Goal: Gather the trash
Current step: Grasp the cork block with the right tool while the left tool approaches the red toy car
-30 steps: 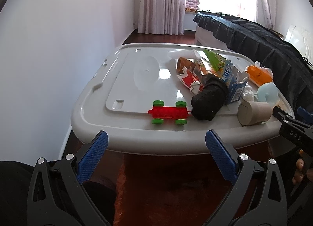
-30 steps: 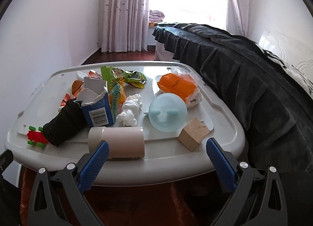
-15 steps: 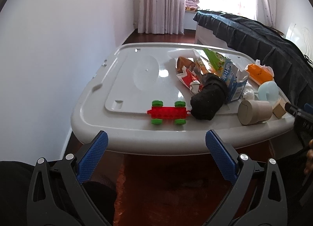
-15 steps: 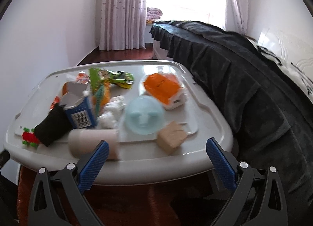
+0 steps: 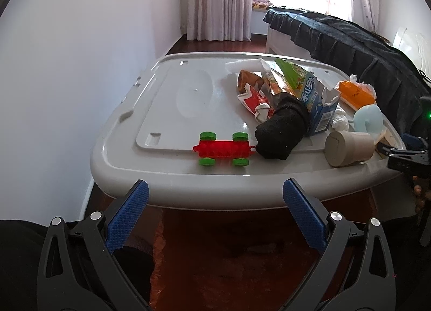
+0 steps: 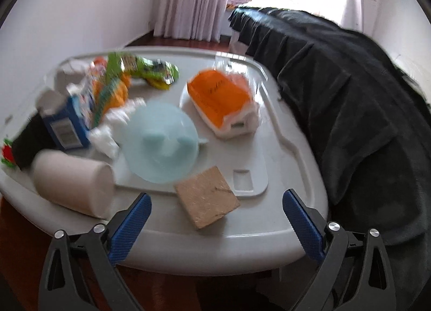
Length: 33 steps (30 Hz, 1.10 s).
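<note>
**Q:** Between the right claw (image 6: pixel 216 219) and the litter, what lies closest, and in which direction?

**A:** Just ahead of the wide blue pads sits a tan square block (image 6: pixel 207 201), near the front edge of the desk (image 6: pixel 269 241). It lies flat, slightly left of the midline between the two fingers, turned so one corner points toward the claw. The jaws are wide and closing slightly, with nothing pressed between them yet. My guess is that the block is the next pick, though whether it counts as trash is unclear.

**Q:** What else is close by?

**A:** Left of the block a beige paper cup (image 6: pixel 74 184) lies on its side, its long axis running left to right across the view. Behind the block stands a pale blue dome-shaped lid (image 6: pixel 161 141), and beyond it an orange packet in clear wrap (image 6: pixel 221 101). A torn blue carton (image 6: pixel 63 122), crumpled white tissue (image 6: pixel 107 138) and green snack wrappers (image 6: pixel 150 70) crowd the left rear. The picture is blurred.

**Q:** And the other hand?

**A:** The left claw (image 5: pixel 215 214) hangs spread wide and empty, short of the desk's front edge. Nearest to it is a red toy car with green wheels (image 5: pixel 223 148), beside a black rolled sock (image 5: pixel 282 133). The right hand is nearer the trash pile.

**Q:** What is the desk, and the room?

**A:** It is a grey plastic storage-bin lid with a raised rim. A bed with a dark cover (image 6: pixel 350 90) runs along its right side, with a white wall on the left, curtains (image 5: pixel 218 1) and a bright window behind, and a reddish wooden floor.
</note>
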### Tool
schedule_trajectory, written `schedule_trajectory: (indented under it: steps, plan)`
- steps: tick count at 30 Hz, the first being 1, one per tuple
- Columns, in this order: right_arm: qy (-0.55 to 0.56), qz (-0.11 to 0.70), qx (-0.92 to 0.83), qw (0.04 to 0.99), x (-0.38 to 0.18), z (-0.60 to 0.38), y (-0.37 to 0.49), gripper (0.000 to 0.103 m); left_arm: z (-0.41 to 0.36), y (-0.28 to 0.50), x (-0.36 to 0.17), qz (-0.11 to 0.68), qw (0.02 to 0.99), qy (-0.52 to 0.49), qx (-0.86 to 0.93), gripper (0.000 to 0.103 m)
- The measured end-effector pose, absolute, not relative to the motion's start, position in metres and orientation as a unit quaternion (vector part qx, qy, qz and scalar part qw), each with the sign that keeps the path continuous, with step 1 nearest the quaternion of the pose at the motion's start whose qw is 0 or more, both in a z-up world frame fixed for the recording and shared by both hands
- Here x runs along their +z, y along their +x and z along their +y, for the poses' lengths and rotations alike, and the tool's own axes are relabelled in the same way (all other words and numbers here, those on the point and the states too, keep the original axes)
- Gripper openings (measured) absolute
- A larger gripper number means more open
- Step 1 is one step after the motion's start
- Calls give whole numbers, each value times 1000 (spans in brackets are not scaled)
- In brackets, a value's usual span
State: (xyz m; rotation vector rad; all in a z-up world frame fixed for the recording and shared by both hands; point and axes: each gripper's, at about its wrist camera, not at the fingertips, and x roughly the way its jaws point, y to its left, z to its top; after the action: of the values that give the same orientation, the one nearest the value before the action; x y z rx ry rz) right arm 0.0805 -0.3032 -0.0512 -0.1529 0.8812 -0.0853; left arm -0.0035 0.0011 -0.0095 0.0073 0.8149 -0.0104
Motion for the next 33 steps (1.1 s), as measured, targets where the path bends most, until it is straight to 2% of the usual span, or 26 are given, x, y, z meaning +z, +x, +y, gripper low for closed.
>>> schedule_trajectory:
  steps: [3,7,8,9,16,23,33]
  plan:
    - [-55,434,-26,899,-62,-312,86,80,0,-2,-11,400,916,1,-6,97]
    - [-5,421,7,907,-65,-321,89,79,-3,-1,-14,402,916,8,-5,97]
    - [-1,418,5,909,-64,-321,88,65,-4,-1,-14,401,916,12,-5,97]
    - [-2,409,5,912,-63,-321,86,45,-5,-2,-14,400,916,15,-5,97]
    - [18,409,-23,912,-53,-319,75,43,-3,-2,-18,398,917,21,-3,97]
    - [34,373,-11,927,-25,-308,45,43,12,1,-20,402,915,12,-4,97]
    - [41,366,25,929,-22,-287,45,43,12,51,-37,435,900,39,-9,97]
